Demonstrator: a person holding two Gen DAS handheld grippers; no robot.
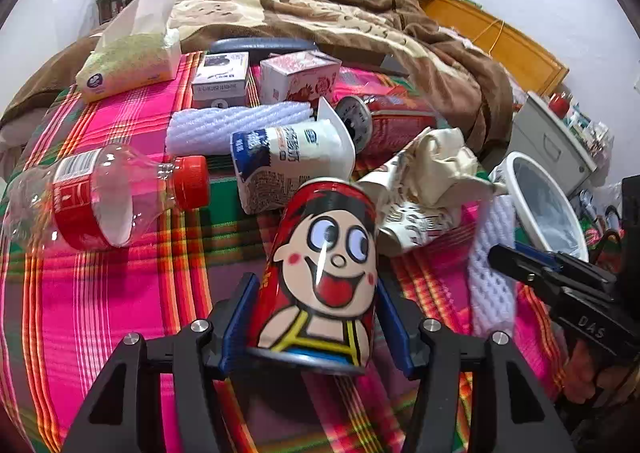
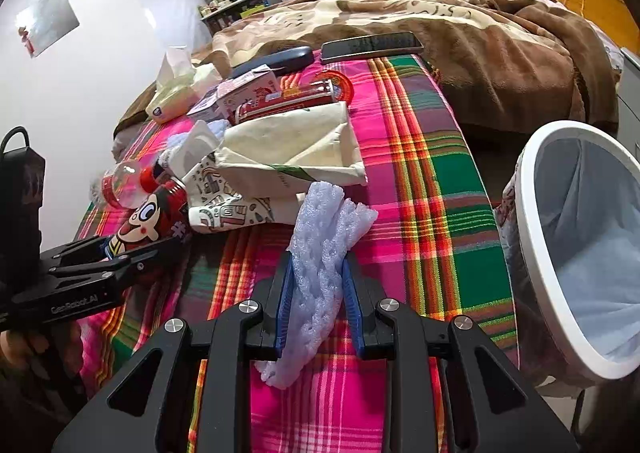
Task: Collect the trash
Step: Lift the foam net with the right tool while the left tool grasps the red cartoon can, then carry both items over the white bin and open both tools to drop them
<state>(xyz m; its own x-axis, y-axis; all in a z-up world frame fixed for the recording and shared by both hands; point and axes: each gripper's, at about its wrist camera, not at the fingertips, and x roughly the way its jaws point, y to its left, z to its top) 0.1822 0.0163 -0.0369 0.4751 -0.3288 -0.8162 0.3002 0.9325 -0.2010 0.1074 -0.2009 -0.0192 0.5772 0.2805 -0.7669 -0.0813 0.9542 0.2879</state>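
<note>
Two pieces of rubbish are already in hand at once: the left gripper [image 1: 316, 317] has its blue fingers [image 1: 240, 317] closed around a red cartoon can [image 1: 320, 273], and the right gripper [image 2: 318, 293] pinches a white foam net sleeve [image 2: 324, 253] between its own. Both seem taken low on their bodies, so each sticks out ahead of its fingers and could probably be let fall into the bin without the fingers going deep. The can is red with a grinning wide-eyed boy printed on it, held near its base and tilted away, its metal rim showing at the bottom. The sleeve is pale, soft and meshed, crumpled and squeezed narrow where it is held, with loose ends hanging out both ways. Both are held over the near part of the bed, above the pink, red and green plaid cloth [image 2: 420, 193]. A white trash bin [image 2: 532, 253] lined with a pale bag stands just off the bed's right edge, beside the right gripper. Further back, mid-bed, lie a clear bottle with a red cap [image 1: 100, 193], a milk carton [image 1: 288, 165] and crumpled paper [image 1: 432, 173].
</note>
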